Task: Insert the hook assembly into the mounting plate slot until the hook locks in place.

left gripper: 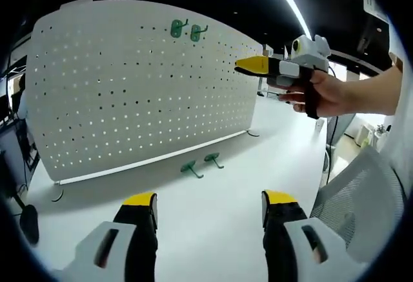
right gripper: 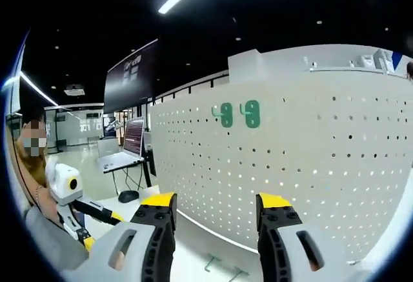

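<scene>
A white pegboard (left gripper: pixel 129 88) stands upright on a white table (left gripper: pixel 213 230). Two green hooks (left gripper: pixel 175 28) (left gripper: pixel 197 33) hang side by side near its top, and two more green hooks (left gripper: pixel 191 168) (left gripper: pixel 213 159) lie on the table in front of its foot. My left gripper (left gripper: pixel 210 199) is open and empty, low over the table, short of the loose hooks. A hand holds my right gripper (left gripper: pixel 255 66) high by the board's right end. In the right gripper view, that gripper (right gripper: pixel 216 201) is open and empty, facing the pegboard (right gripper: pixel 310 166) below the hung hooks (right gripper: pixel 226 115) (right gripper: pixel 251 113).
A grey mesh chair (left gripper: pixel 361 198) stands off the table's right side. In the right gripper view the left gripper (right gripper: pixel 110 216) comes in low on the left, with a person behind it. A dark screen (right gripper: pixel 132 75), a laptop (right gripper: pixel 119 159) and a black mouse (right gripper: pixel 128 195) lie beyond the board's end.
</scene>
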Motion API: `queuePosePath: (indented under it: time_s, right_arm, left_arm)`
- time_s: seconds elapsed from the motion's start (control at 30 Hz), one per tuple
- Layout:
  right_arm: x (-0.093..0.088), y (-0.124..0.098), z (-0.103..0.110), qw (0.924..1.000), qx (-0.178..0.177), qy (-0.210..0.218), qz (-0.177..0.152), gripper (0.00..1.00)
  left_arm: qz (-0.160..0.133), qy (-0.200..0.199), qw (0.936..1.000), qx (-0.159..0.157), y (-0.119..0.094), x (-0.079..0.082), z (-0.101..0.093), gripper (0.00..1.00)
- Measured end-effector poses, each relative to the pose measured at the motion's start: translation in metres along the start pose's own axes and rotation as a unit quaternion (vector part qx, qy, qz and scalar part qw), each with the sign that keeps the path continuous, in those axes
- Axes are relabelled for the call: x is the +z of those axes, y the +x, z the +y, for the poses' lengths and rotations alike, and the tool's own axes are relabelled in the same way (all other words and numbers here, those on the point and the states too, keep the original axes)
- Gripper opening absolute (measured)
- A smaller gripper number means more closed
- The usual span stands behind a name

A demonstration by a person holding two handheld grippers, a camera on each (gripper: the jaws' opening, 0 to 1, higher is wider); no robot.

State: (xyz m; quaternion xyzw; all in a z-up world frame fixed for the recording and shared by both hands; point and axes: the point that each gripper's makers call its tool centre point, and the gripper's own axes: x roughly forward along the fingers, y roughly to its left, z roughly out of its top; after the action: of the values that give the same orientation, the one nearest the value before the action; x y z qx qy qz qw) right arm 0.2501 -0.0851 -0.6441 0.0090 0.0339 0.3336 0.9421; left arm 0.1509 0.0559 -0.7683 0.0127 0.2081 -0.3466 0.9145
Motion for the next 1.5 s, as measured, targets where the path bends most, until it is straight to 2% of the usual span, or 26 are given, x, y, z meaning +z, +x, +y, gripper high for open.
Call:
queuePosePath:
  time_s: [0.63, 1.07, 1.5]
  right_arm:
    - [-0.04, -0.031, 0.001, 0.9993, -0.005, 0.012, 0.037, 0.49]
    - [-0.057, -0.051, -0.002, 0.9981, -0.015, 0.018, 0.057, 0.5]
    - [-0.084, -0.073, -0.003, 0.9954, -0.018, 0.031, 0.089, 0.53]
  left_arm:
    - [0.003, -0.001, 1.0, 0.0, 0.0, -0.002, -0.001, 0.68]
    - [0.006, -0.001, 1.0, -0.002, 0.001, -0.003, -0.001, 0.68]
    - [0.009, -0.001, 0.9999, -0.005, 0.002, -0.005, -0.002, 0.69]
